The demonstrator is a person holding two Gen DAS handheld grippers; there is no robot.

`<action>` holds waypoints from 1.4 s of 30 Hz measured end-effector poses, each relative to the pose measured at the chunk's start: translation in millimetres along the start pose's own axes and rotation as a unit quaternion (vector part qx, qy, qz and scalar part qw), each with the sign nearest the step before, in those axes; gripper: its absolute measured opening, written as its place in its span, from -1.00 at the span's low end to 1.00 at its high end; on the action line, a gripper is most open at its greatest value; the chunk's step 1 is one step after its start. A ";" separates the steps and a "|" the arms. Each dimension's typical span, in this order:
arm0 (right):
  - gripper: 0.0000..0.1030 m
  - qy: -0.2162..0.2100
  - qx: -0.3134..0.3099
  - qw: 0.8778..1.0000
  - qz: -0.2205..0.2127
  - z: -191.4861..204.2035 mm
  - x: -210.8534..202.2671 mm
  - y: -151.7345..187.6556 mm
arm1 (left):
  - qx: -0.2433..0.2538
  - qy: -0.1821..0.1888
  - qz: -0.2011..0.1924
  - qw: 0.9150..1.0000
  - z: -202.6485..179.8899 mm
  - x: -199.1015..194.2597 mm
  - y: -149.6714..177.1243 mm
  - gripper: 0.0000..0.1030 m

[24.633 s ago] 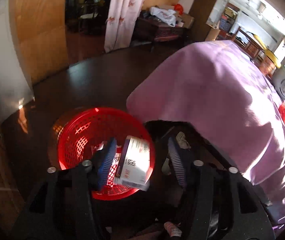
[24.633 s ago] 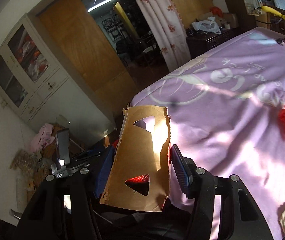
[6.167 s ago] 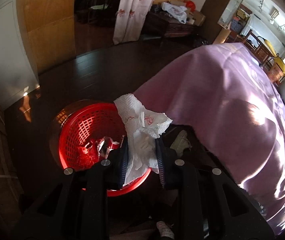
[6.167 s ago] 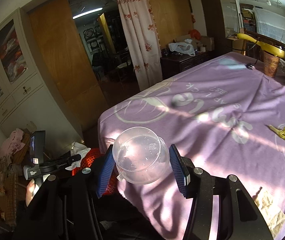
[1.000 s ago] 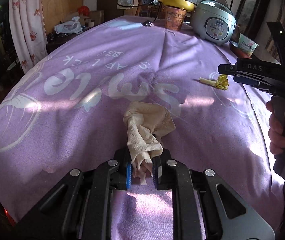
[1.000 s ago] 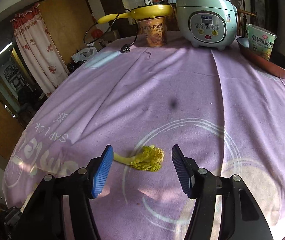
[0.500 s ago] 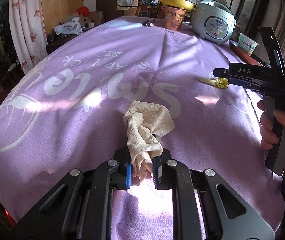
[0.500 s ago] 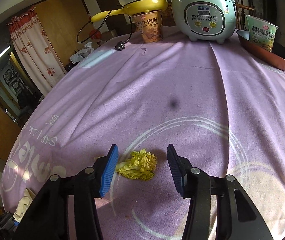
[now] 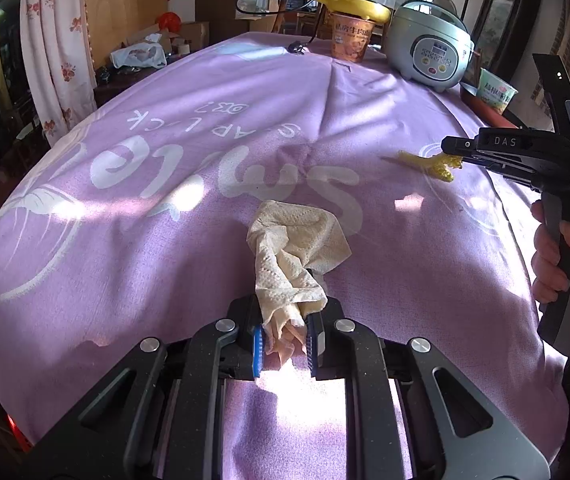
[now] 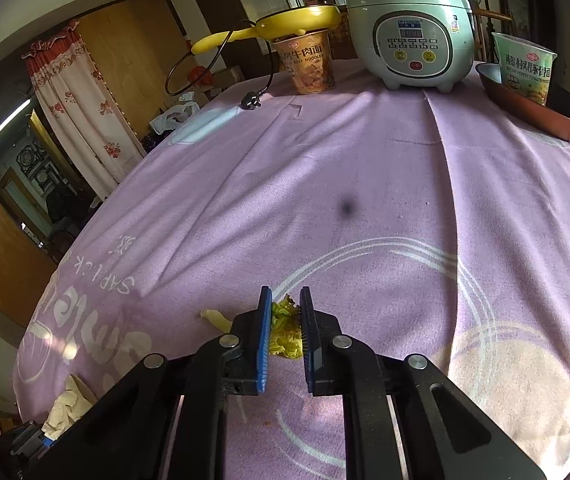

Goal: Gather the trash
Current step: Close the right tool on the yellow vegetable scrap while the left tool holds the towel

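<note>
My left gripper [image 9: 285,342] is shut on a crumpled cream paper towel [image 9: 295,248] that lies on the purple tablecloth [image 9: 165,200]. My right gripper [image 10: 286,316] is shut on a yellow-green vegetable scrap [image 10: 285,336] resting on the cloth; its pale stem [image 10: 215,318] sticks out to the left. In the left wrist view the right gripper [image 9: 451,152] holds the same scrap [image 9: 425,162] at the right. The paper towel also shows in the right wrist view [image 10: 67,404] at the lower left.
At the table's far end stand a rice cooker [image 10: 409,28], an orange noodle cup [image 10: 311,62] under a yellow pan [image 10: 285,20], and a green noodle cup [image 10: 525,68] in a red pan [image 10: 537,114]. A plug [image 10: 251,100] lies on the cloth. A curtain [image 9: 59,52] hangs left.
My right gripper has closed from open onto the vegetable scrap. My left gripper stays shut on the paper towel, barely moved.
</note>
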State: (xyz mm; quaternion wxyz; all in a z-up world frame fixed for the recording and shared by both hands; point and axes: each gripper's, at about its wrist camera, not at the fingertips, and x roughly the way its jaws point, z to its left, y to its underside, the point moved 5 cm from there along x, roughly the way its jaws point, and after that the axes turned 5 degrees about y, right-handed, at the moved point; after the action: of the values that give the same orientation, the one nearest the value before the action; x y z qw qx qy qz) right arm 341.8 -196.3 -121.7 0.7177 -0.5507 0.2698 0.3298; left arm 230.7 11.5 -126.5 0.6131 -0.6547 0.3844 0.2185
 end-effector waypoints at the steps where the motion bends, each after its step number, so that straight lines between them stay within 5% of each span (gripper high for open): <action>1: -0.72 -0.001 0.000 1.000 -0.002 0.1 -1.5 -0.1 | 0.000 0.000 0.000 1.000 0.0 0.0 0.0 -0.66; 27: -0.73 -0.055 -0.047 0.996 -0.046 43.0 -58.0 9.1 | -0.036 -0.002 -0.021 0.999 17.0 -21.7 -1.7 -0.73; 35: -0.73 -0.083 -0.076 0.990 -0.080 73.1 -104.8 40.6 | -0.008 -0.026 -0.048 0.998 9.9 -52.3 -10.6 -0.73; 42: -0.73 -0.080 -0.073 0.991 -0.072 69.3 -104.9 66.1 | -0.020 -0.028 -0.054 0.998 -0.3 -67.6 -16.4 -0.73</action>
State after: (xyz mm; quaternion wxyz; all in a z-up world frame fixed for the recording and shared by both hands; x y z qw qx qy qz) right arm 225.7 -136.0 -66.2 0.7168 -0.5913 0.1462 0.3395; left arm 202.1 26.4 -64.9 0.6210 -0.6805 0.3265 0.2113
